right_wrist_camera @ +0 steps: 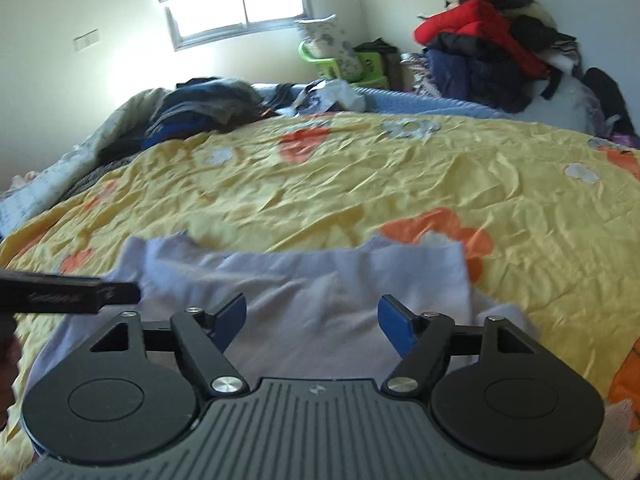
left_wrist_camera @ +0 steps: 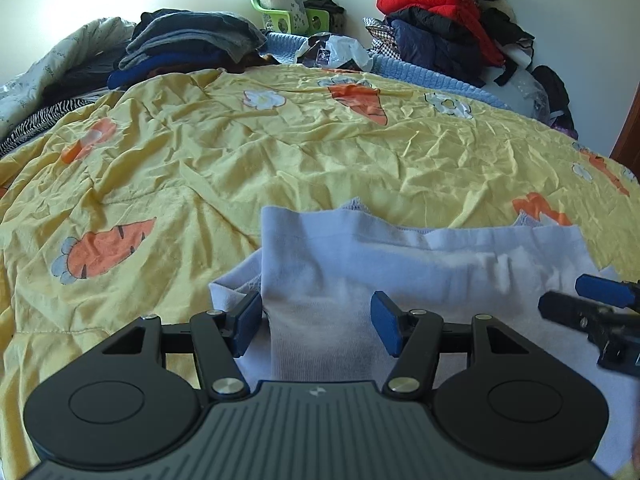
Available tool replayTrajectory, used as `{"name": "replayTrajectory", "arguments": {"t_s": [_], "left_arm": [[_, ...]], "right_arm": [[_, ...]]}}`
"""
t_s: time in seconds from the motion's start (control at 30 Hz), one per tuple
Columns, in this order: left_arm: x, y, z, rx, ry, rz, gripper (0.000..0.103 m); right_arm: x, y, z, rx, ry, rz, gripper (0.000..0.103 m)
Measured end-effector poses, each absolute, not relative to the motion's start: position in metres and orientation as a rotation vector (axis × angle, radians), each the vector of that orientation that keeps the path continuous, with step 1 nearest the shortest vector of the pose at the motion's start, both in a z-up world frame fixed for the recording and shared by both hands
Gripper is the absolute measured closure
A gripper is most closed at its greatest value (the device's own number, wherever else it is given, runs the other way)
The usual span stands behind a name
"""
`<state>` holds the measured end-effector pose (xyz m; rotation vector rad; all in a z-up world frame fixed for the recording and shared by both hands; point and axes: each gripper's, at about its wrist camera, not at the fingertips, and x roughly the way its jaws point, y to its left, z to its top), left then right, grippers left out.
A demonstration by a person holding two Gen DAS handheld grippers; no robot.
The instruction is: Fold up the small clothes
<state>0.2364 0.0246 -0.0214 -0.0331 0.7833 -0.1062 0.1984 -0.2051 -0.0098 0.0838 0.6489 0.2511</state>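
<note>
A small pale lavender garment (left_wrist_camera: 420,264) lies on the yellow carrot-print quilt (left_wrist_camera: 248,160), its left side folded over. My left gripper (left_wrist_camera: 316,320) is open, low over the garment's near left part, holding nothing. My right gripper (right_wrist_camera: 312,322) is open over the garment's (right_wrist_camera: 320,280) near middle, holding nothing. The right gripper's fingers (left_wrist_camera: 600,292) show at the right edge of the left wrist view. The left gripper's fingers (right_wrist_camera: 80,292) show at the left edge of the right wrist view.
A stack of dark folded clothes (left_wrist_camera: 188,44) sits at the bed's far left. A heap of red and dark jackets (left_wrist_camera: 444,20) stands at the far right. A green basket (left_wrist_camera: 288,16) and a plastic bag (left_wrist_camera: 336,52) lie at the back.
</note>
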Motion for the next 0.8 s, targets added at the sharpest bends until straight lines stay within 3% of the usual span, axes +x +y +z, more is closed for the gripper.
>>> {"name": "replayTrajectory", "arguments": {"t_s": [0.17,0.57,0.73,0.8], "left_arm": [[0.228,0.012,-0.027,0.032,0.753,-0.098,0.032],[0.221,0.003,-0.039,0.106,0.708,-0.081,0.026],[0.217,0.003,-0.044,0.114,0.670,-0.069,0.019],[0.216,0.003,-0.046,0.111,0.654,-0.060,0.016]], "right_arm": [[0.198,-0.205,-0.019,0.034,0.671,0.136,0.027],[0.164,-0.172,-0.020,-0.109,0.643,0.161,0.015],[0.164,-0.177,-0.031,-0.052,0.635,0.152,0.001],[0.163,-0.180,-0.035,-0.040,0.625,0.159,0.001]]}}
